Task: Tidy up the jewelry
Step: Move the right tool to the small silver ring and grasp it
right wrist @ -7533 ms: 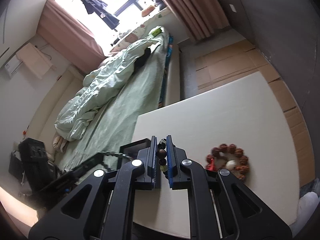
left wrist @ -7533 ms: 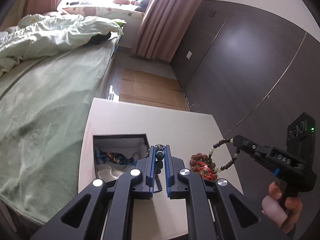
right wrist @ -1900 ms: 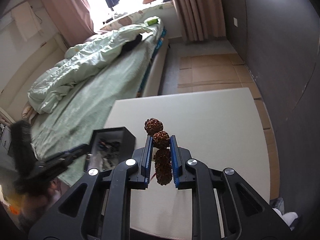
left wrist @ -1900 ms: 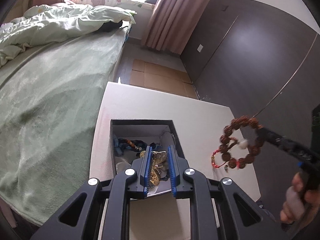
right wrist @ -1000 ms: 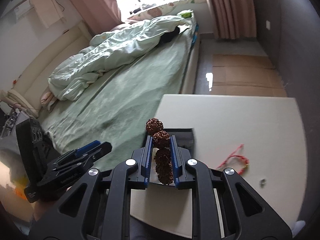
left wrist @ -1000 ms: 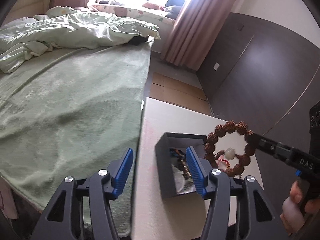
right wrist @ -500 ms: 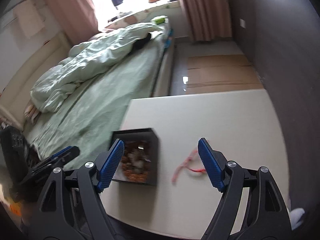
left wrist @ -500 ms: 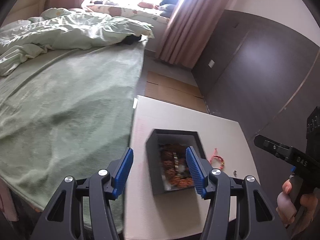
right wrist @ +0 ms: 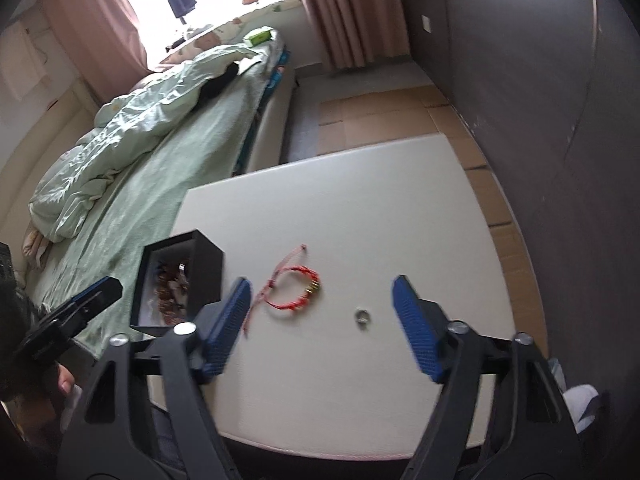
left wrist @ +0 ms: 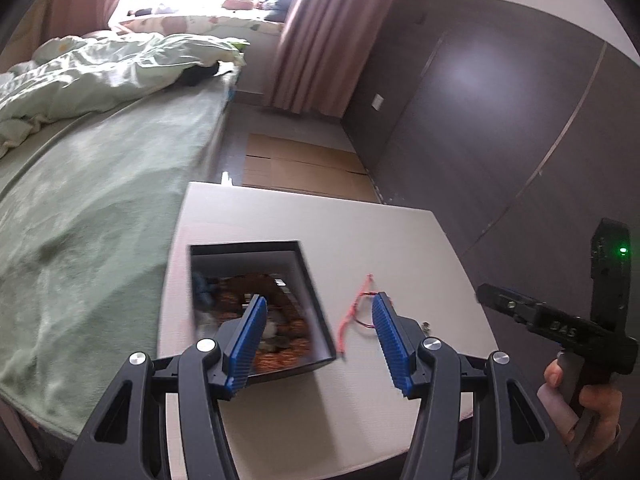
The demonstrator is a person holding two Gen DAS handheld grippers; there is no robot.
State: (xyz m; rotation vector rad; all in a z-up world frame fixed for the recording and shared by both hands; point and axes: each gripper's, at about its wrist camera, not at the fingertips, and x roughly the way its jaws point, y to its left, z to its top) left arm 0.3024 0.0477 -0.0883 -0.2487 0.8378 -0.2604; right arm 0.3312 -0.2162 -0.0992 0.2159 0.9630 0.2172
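A black open box (left wrist: 304, 280) (right wrist: 208, 268) holding several bead bracelets stands at the left of the white table (left wrist: 304, 220) (right wrist: 360, 232). A red cord bracelet (right wrist: 294, 286) (left wrist: 358, 312) lies on the table to the right of the box. A small silver ring (right wrist: 363, 315) (left wrist: 426, 325) lies further right. My left gripper (left wrist: 318, 320) is open and empty, above the box's right wall. My right gripper (right wrist: 322, 316) is open and empty, above the bracelet and ring; it also shows in the left wrist view (left wrist: 486, 295).
A bed with a green blanket (left wrist: 80, 200) (right wrist: 160, 152) runs along the table's left side. A dark wardrobe wall (left wrist: 500, 140) stands to the right. Brown floor panels (left wrist: 300, 168) lie beyond the table's far edge.
Both grippers stay open. The left gripper has shifted right over the box's right side. The right gripper has come down closer over the red bracelet and the ring.
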